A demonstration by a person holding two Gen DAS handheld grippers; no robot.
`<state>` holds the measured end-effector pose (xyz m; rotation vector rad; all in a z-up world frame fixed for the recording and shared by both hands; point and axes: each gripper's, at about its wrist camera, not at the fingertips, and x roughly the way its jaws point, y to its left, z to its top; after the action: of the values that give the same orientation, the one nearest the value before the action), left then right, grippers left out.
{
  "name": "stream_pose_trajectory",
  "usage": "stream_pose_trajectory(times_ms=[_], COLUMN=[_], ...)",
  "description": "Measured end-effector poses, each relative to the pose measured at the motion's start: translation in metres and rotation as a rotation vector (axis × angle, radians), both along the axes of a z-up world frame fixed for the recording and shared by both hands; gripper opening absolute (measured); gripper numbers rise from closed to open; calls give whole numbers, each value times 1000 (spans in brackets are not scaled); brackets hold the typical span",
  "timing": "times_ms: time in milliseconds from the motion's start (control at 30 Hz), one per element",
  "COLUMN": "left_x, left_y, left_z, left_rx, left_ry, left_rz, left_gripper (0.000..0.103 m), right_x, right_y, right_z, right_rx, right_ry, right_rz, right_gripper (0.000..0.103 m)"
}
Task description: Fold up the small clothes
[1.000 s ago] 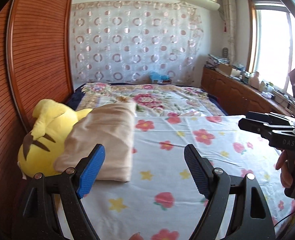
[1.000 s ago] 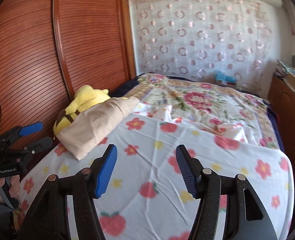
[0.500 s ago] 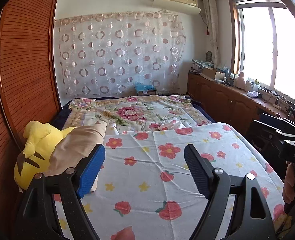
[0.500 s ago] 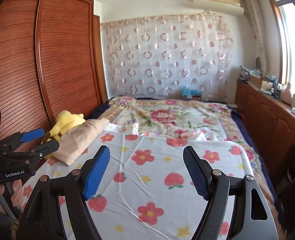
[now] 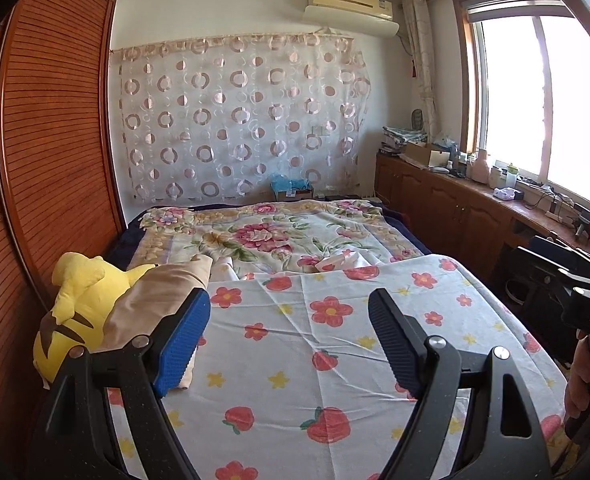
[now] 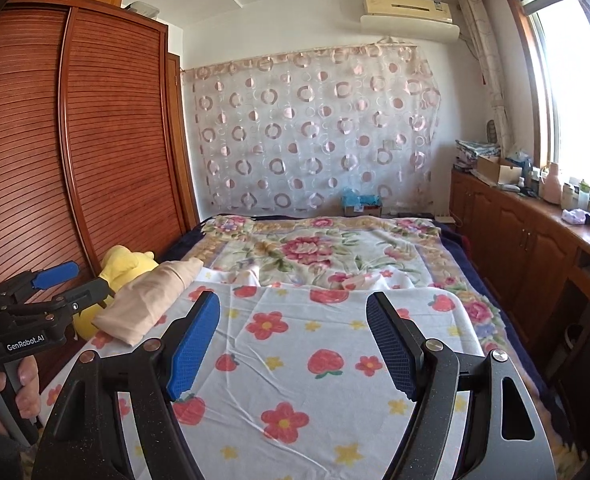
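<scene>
Folded beige garment (image 5: 151, 304) at 9 o'clock in the left wrist view, propped against the yellow plush toy (image 5: 75, 292), near end resting on the flowered sheet (image 5: 335, 364).

Left gripper (image 5: 289, 304): jaws wide apart, nothing between them. Right gripper (image 6: 293, 302): jaws apart too, just opened wider, equally empty.

Judging by the tidy bundle and two empty grippers, probably the pause after setting a finished piece aside.

- Keep both pairs of jaws spread and clear of the sheet, to avoid dragging wrinkles into the work area.
- Steer the left blue pad away from the bundle at 9 o'clock; touching or merely overlapping in view, impossible to tell.
- Watch for slumping off the plush toy; if so, press flat onto the sheet.
- Look toward 12 o'clock for the next piece: a pale crumpled patch on the floral blanket (image 5: 263, 236), too small to identify.
</scene>
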<state>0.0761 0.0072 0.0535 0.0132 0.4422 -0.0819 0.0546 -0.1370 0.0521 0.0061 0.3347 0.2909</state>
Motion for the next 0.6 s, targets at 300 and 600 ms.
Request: stream_pose_trajectory(times_ms=[300,600], left_x=[0,0], left_y=[0,0], left_z=[0,1], left_rx=[0,3], left_ry=[0,-4], left_rz=[-1,4], left_gripper=[82,82], right_x=[5,7], right_y=[-8,-13], right_z=[2,4], right_rx=[6,4], right_ry=[1,8], right_rz=[-3,-3], right_gripper=[77,77])
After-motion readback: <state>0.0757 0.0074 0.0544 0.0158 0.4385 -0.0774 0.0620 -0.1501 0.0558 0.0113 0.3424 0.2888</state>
